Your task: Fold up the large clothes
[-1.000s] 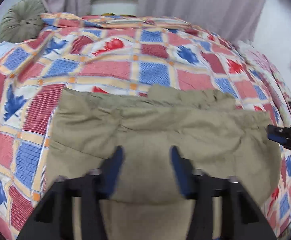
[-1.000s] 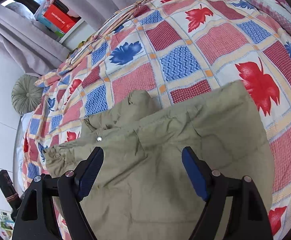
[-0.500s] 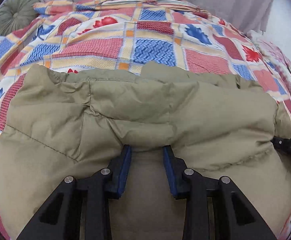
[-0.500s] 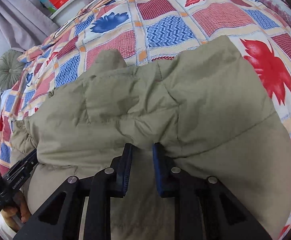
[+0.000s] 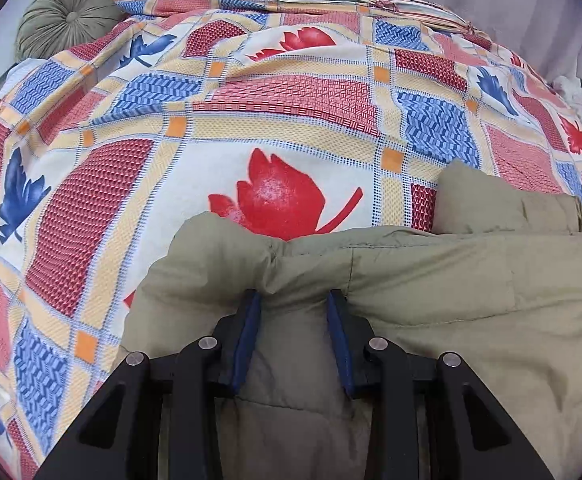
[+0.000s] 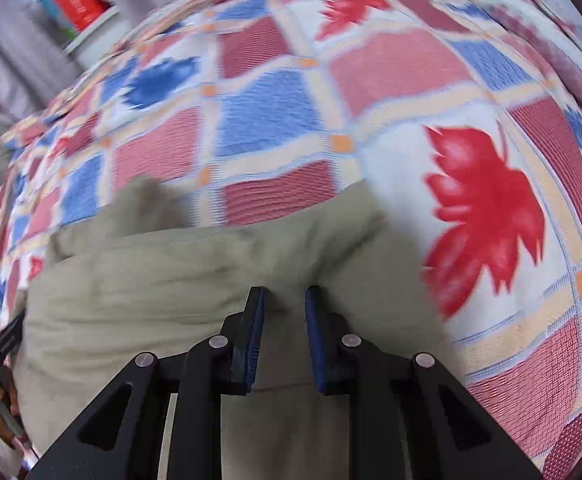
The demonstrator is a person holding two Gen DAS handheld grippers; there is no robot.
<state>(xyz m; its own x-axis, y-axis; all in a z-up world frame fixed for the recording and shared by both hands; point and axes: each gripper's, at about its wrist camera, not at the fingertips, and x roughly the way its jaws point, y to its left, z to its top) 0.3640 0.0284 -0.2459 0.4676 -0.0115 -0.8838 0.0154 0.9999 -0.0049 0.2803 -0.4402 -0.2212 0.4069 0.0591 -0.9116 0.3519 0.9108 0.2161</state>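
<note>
A khaki padded jacket [image 5: 451, 280] lies on a bed covered by a patchwork quilt [image 5: 271, 100]. My left gripper [image 5: 293, 296] is shut on a bunched fold at the jacket's left end, and fabric fills the gap between its blue pads. In the right wrist view, which is motion-blurred, the jacket [image 6: 151, 280] spreads to the left. My right gripper [image 6: 285, 292] is shut on a pinch of its cloth near the right edge. Part of the left gripper [image 6: 3, 340] shows at that view's left border. Both grippers point steeply down at the bed.
The quilt [image 6: 411, 60] extends far beyond the jacket on every side. A round green cushion [image 5: 67, 4] sits at the head of the bed. Grey curtains [image 5: 491, 0] hang behind. A white shelf with a red box [image 6: 77, 0] stands at the far left.
The right jaws closed from wide open onto the jacket. Both grippers sank toward the bed with the cloth, and the left view swung so more bare quilt shows.
</note>
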